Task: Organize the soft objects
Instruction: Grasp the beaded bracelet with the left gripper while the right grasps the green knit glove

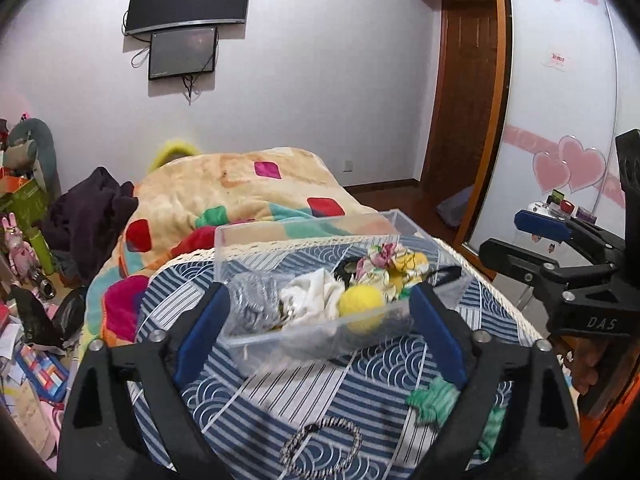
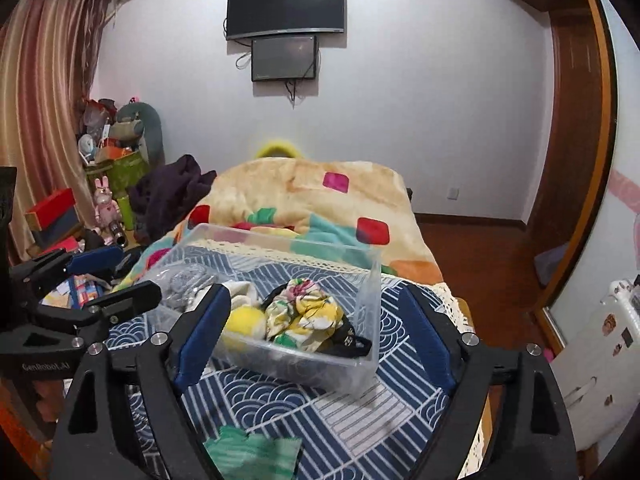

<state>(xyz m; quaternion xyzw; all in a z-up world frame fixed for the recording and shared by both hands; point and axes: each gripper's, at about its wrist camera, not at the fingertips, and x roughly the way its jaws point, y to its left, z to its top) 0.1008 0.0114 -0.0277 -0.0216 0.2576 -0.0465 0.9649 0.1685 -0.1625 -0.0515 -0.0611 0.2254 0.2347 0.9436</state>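
Tongs both gape, gripping nothing: left gripper (image 1: 316, 332) and right gripper (image 2: 316, 336) frame the clear bin (image 1: 256, 236) at centre frame. Inside lie a yellow ball (image 1: 360, 306), white cloth (image 1: 310, 294), floral scrunchie (image 2: 304, 312) and grey bundle (image 1: 252, 304). Lower frame, on the patterned cloth (image 2: 352, 412), a green scrunchie (image 1: 434, 400) and striped hair tie (image 1: 320, 448) lie loose.

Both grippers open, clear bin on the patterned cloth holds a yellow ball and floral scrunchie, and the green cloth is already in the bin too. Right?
Not quite: the green cloth lies outside the clear bin, on the patterned cloth near the camera, as the right wrist view shows. The rest stands: yellow ball and floral scrunchie inside, left gripper and right gripper open.
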